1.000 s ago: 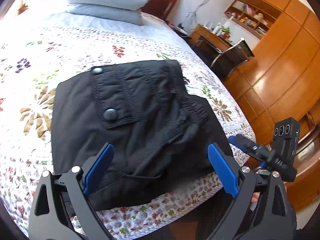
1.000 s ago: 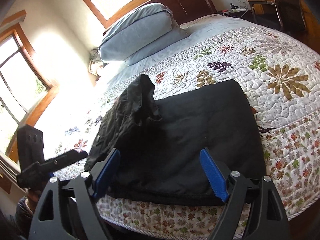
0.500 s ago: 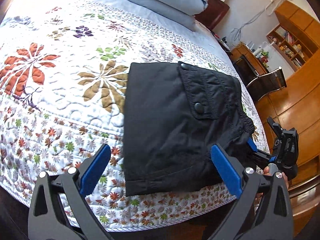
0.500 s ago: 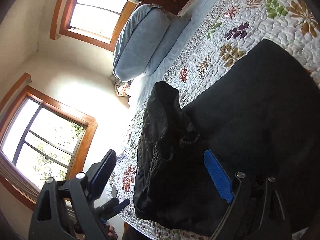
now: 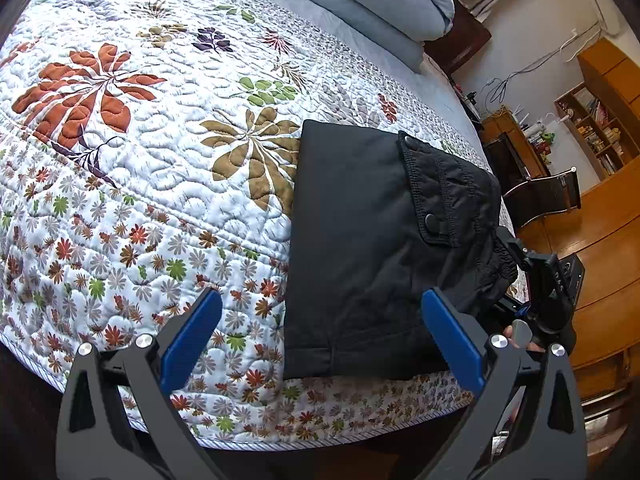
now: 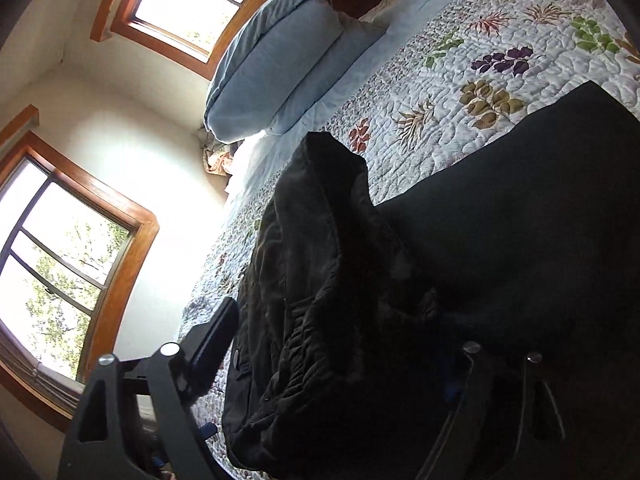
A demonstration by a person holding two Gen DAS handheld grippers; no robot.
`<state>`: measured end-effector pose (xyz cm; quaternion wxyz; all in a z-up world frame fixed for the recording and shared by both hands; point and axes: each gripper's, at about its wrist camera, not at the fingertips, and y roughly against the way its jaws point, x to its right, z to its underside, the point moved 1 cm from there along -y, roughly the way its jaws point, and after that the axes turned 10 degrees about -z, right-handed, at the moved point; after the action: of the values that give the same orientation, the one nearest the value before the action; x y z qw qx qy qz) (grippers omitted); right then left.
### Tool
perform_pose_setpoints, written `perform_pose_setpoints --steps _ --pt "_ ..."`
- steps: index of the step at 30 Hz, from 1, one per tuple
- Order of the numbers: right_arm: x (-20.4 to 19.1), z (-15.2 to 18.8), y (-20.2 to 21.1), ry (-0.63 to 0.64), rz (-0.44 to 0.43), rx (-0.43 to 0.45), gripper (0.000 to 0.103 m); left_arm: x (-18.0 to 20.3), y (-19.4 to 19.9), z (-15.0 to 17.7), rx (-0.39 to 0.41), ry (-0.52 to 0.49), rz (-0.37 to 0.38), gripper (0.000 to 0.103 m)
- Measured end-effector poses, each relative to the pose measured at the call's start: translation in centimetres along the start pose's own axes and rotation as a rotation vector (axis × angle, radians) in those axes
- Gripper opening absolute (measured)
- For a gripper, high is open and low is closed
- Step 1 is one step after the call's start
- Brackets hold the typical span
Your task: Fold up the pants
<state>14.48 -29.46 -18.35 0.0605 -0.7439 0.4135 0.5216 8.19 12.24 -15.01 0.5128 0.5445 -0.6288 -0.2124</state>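
Note:
The black pants lie folded in a compact rectangle at the near edge of the bed, pocket flap with snap buttons on top. My left gripper is open and empty, just in front of the lower left corner of the pants. My right gripper is open, pushed in against the bunched waistband side of the pants; its right finger is hidden in the dark cloth. The right gripper also shows in the left wrist view, at the right edge of the pants.
A floral quilt covers the bed. Blue pillows are stacked at the headboard. A wooden wardrobe, a desk and a chair stand to the right of the bed. Windows are on the far wall.
My left gripper has swung left and back, so the pants now sit toward its right finger. My right gripper has tilted and moved in close against the waistband side.

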Motion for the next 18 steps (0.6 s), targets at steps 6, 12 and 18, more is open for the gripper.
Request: perform_pose_setpoints --steps 6,12,18 --pt "0.7 0.0 1.3 -0.031 -0.055 0.017 0.042 -0.2 0.2 0.2 -0.006 0.008 -0.015 0.100" --pt "-1.3 -0.3 3.0 0.009 -0.117 0.050 0.035 0.0 0.2 0.3 -0.023 0.009 -0.028 0.100" --pt "-4.0 -0.4 5.1 0.090 -0.136 0.057 0.032 0.4 0.2 0.4 -0.032 -0.001 -0.032 0.100"
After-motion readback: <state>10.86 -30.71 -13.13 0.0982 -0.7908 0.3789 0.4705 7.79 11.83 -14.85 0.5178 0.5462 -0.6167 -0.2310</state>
